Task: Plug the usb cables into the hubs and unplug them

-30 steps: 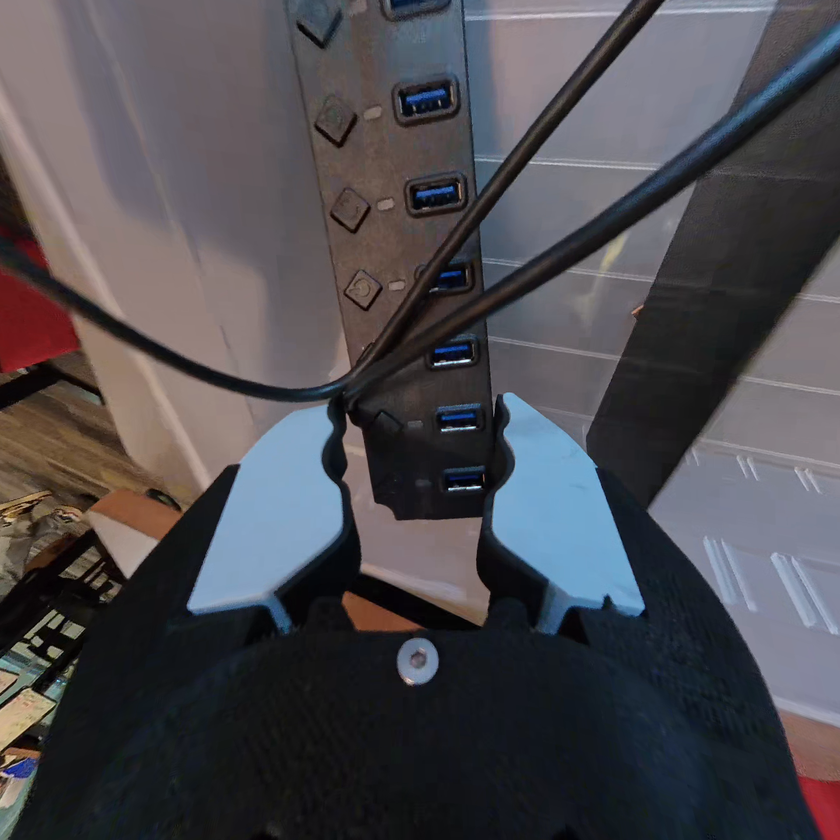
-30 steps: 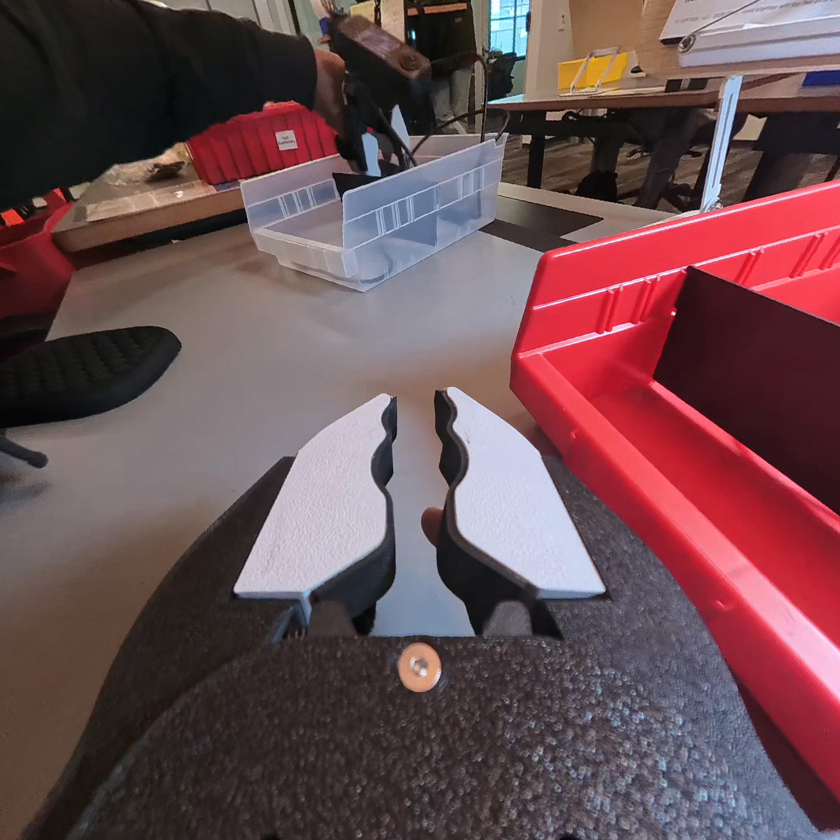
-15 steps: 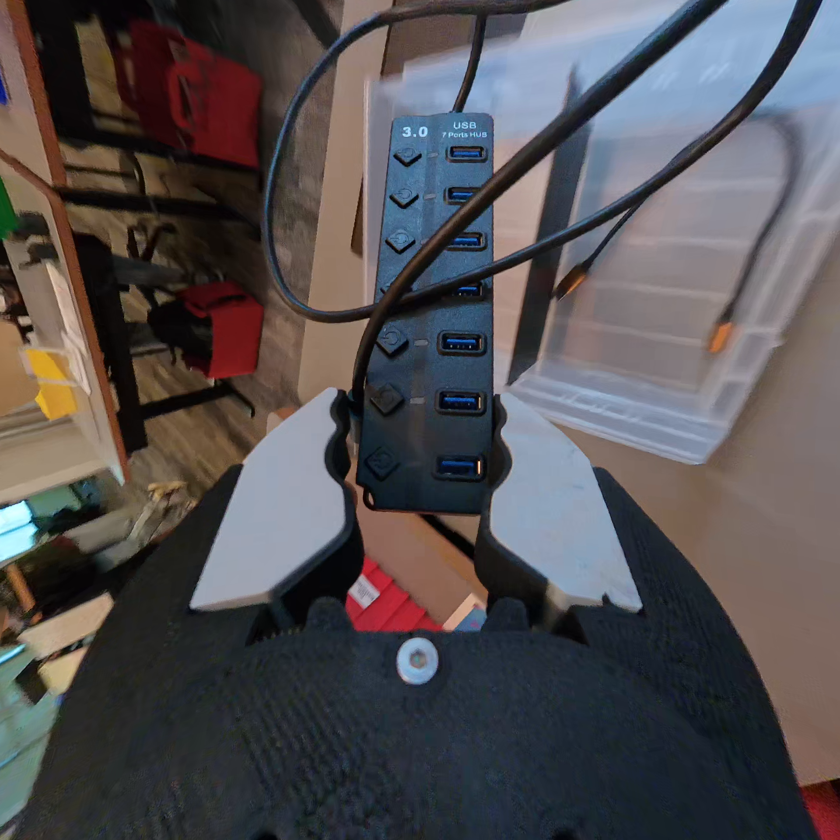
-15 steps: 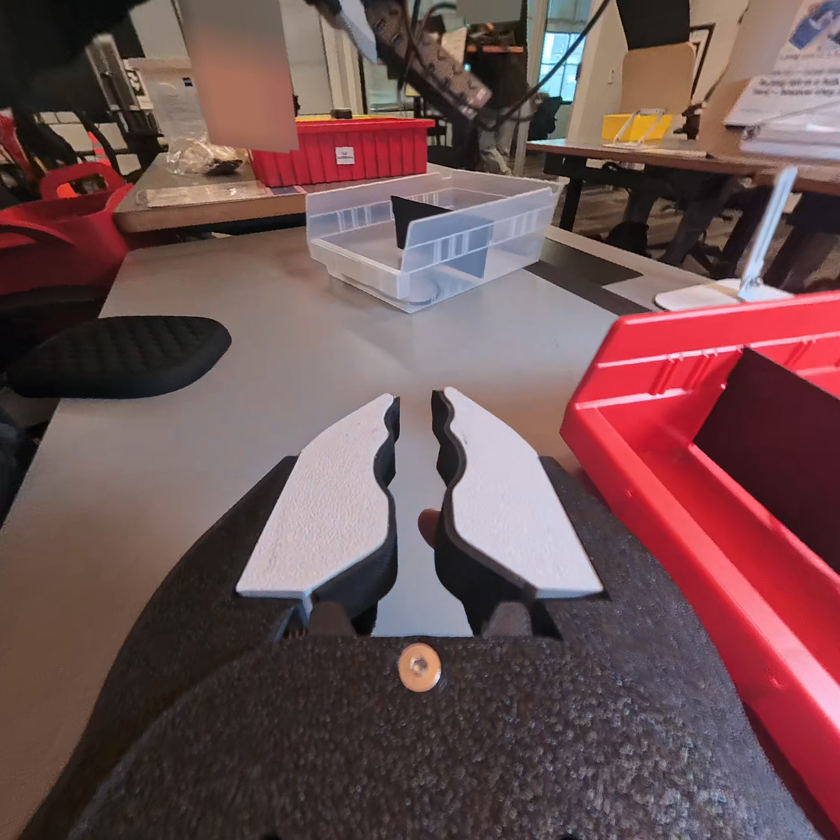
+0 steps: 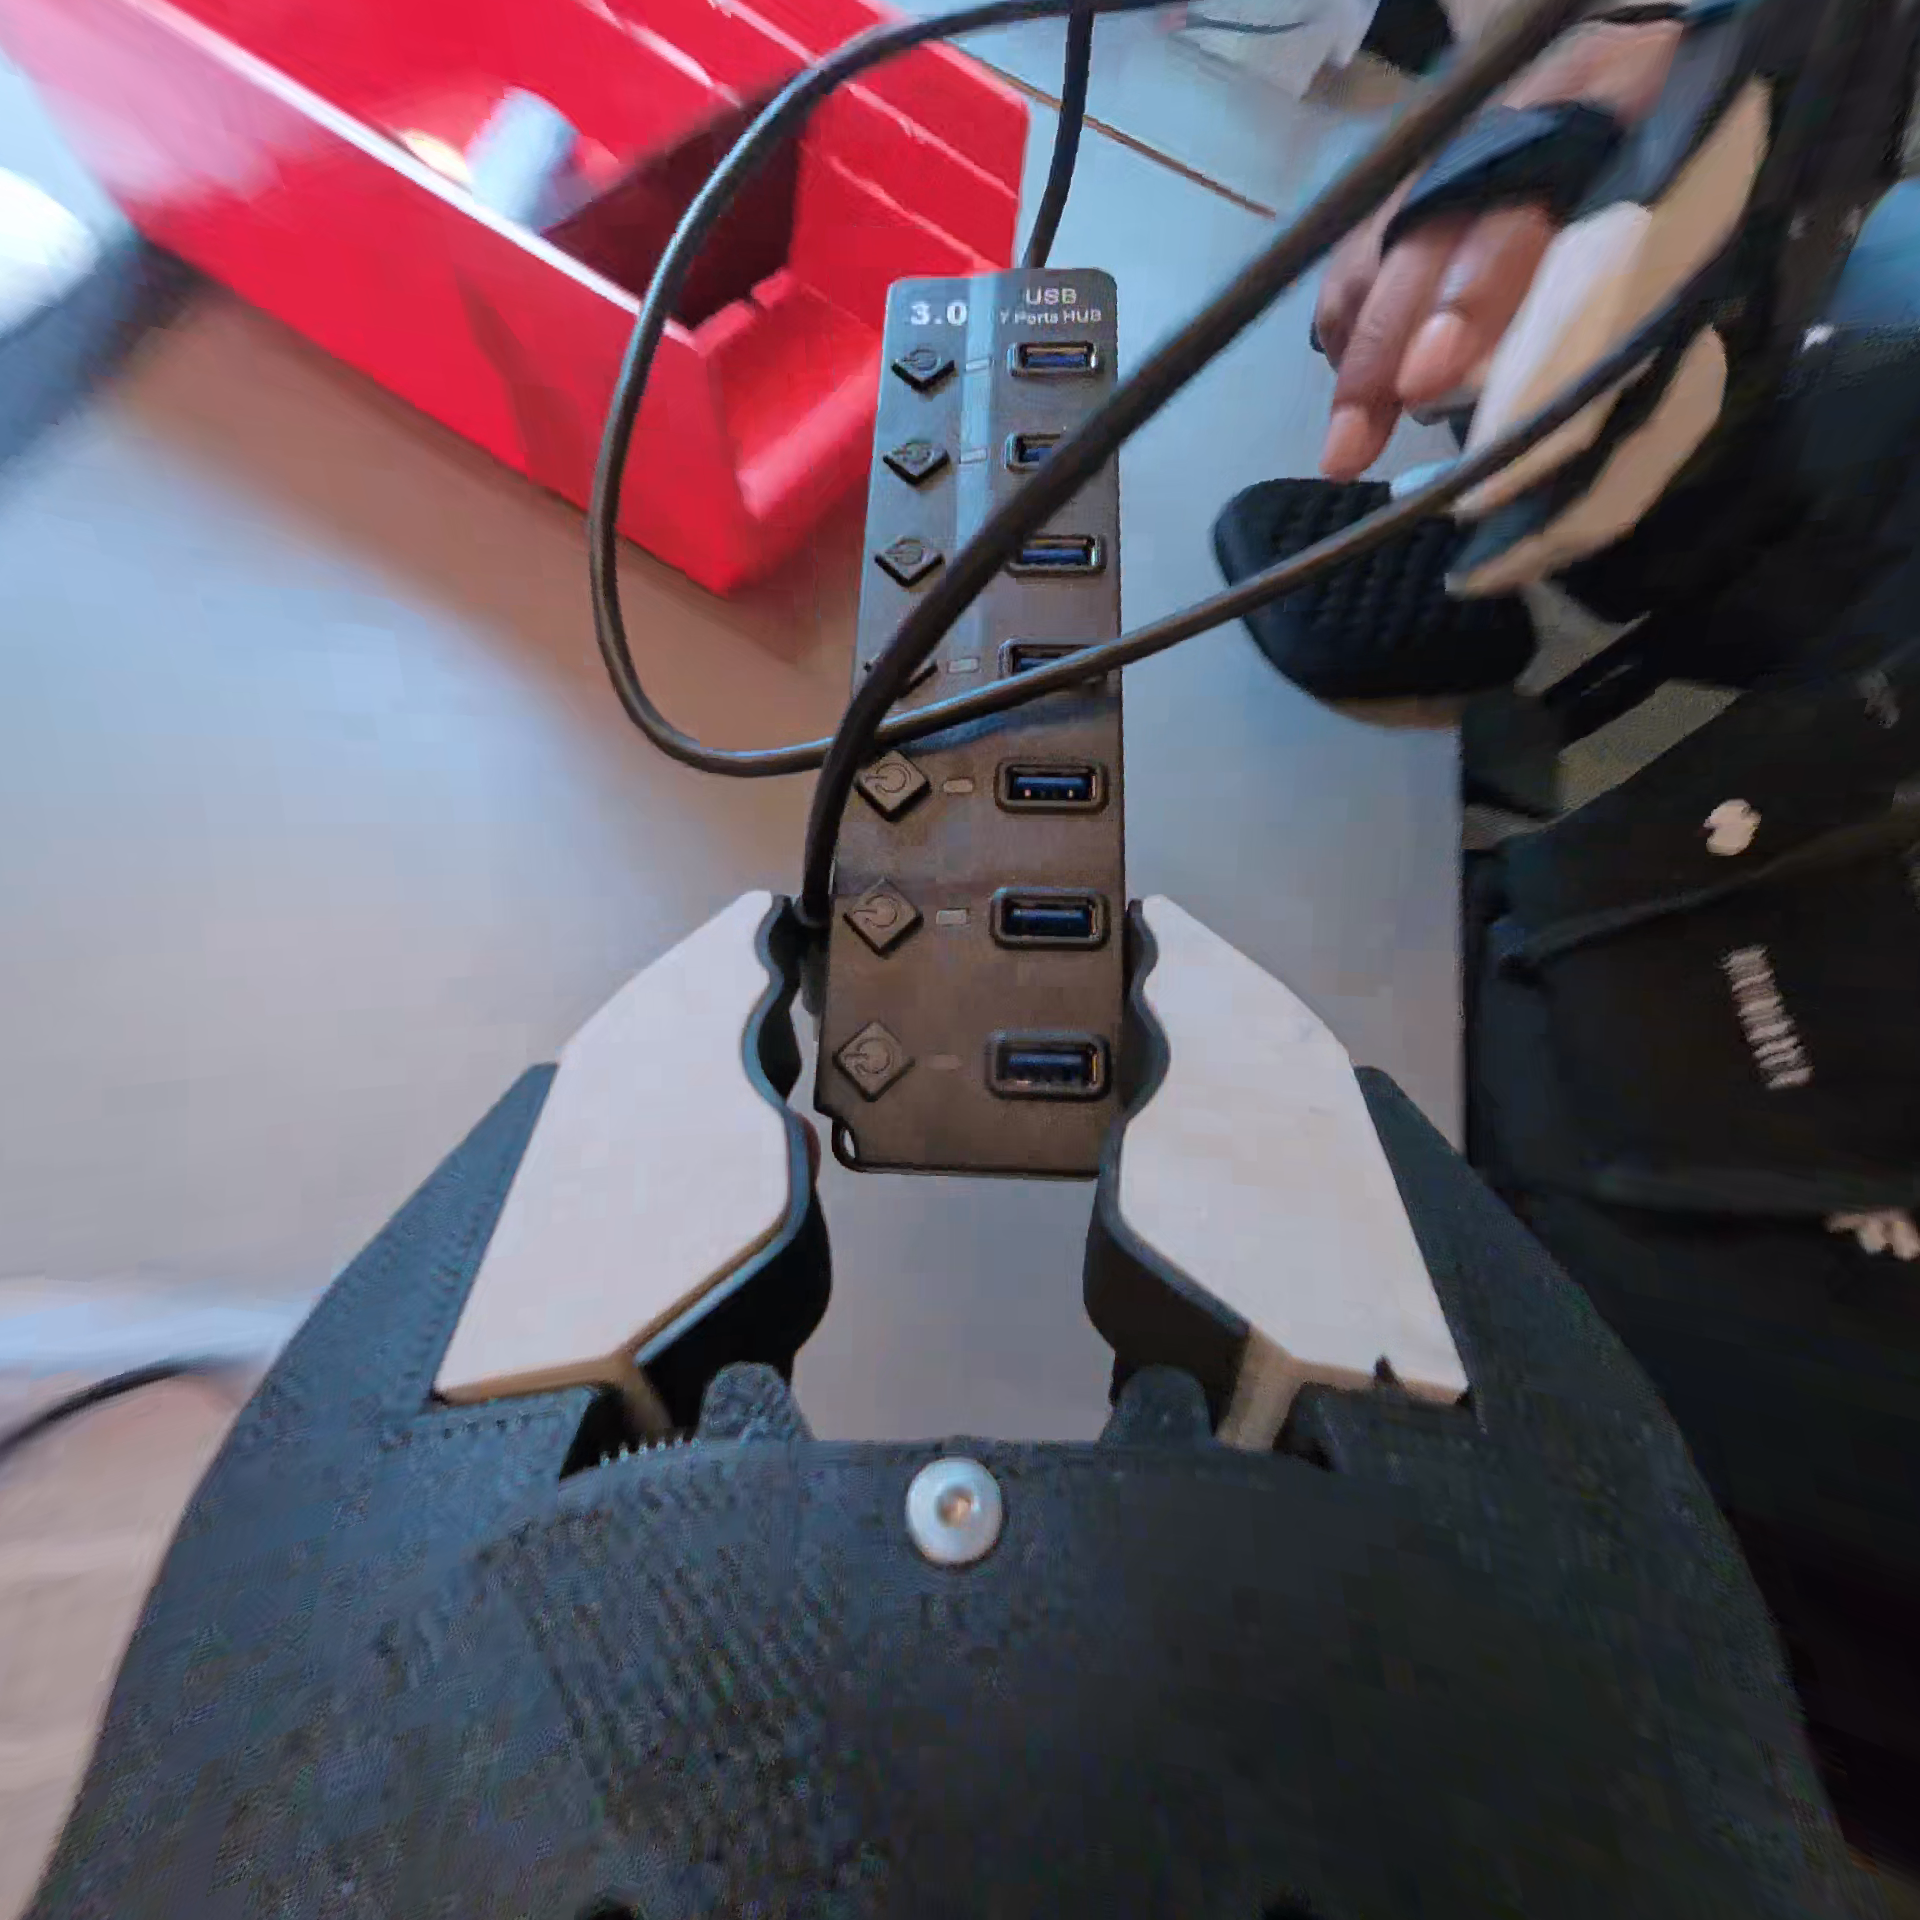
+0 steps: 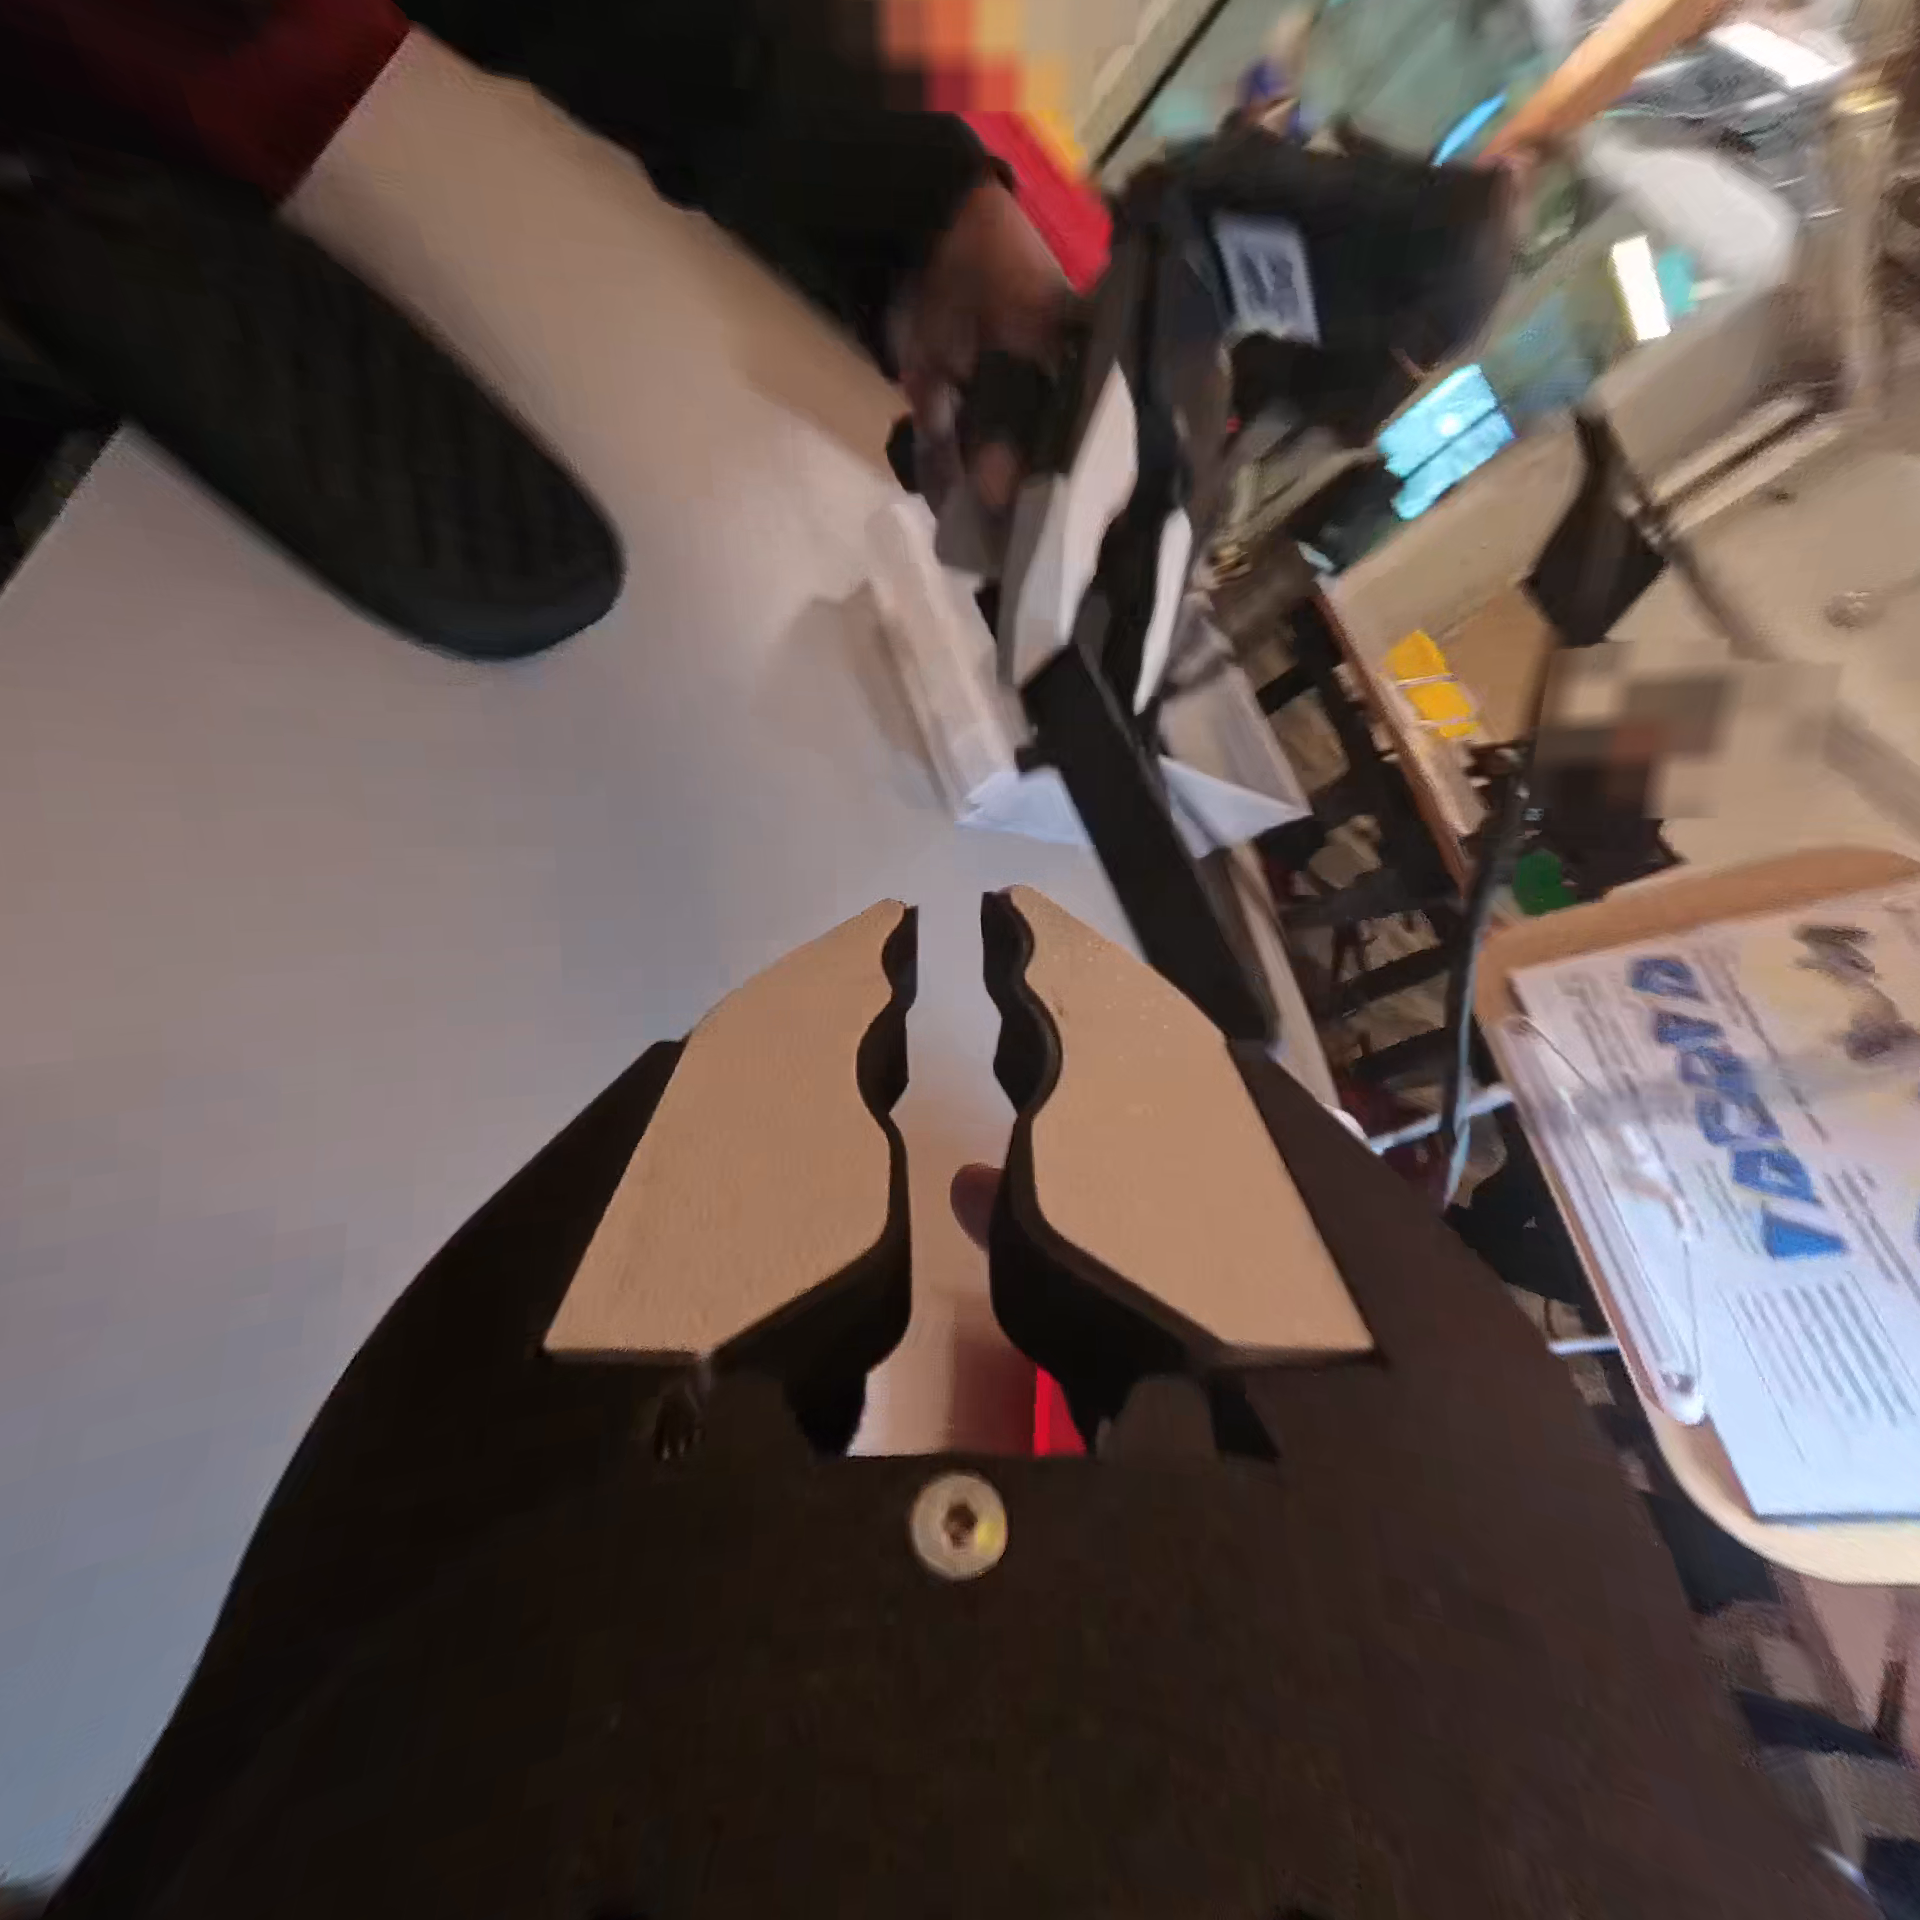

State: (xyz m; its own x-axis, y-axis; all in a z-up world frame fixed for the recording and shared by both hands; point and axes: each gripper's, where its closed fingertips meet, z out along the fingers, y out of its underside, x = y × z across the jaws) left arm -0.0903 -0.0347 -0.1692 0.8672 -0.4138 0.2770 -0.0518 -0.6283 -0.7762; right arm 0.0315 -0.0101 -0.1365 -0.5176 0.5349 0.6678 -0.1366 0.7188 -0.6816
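Observation:
My left gripper (image 5: pixel 958 914) is shut on the near end of a long black USB hub (image 5: pixel 977 831) with a row of several blue ports and diamond buttons, and holds it above the grey table (image 5: pixel 312 831). Thin black cables (image 5: pixel 623 468) loop across the hub; one runs down beside my left finger. All ports I can see look empty. My right gripper (image 6: pixel 951 914) has its fingers nearly together with nothing between them. It shows blurred at the upper right of the left wrist view (image 5: pixel 1527 416), with a hand behind it. In the right wrist view the hub (image 6: pixel 1122 790) hangs from the left gripper (image 6: pixel 1127 540).
A red bin (image 5: pixel 520 208) with a dark divider stands on the table beyond the hub. A black chair armrest (image 5: pixel 1371 592) juts over the table edge, also in the right wrist view (image 6: pixel 364 447). A printed sheet in a clear stand (image 6: pixel 1766 1195) sits on a neighbouring table at right.
My left gripper has swung the hub away from the clear bin, toward the red bin and the right hand. My right gripper has lifted and rolled; the red bin has left its view.

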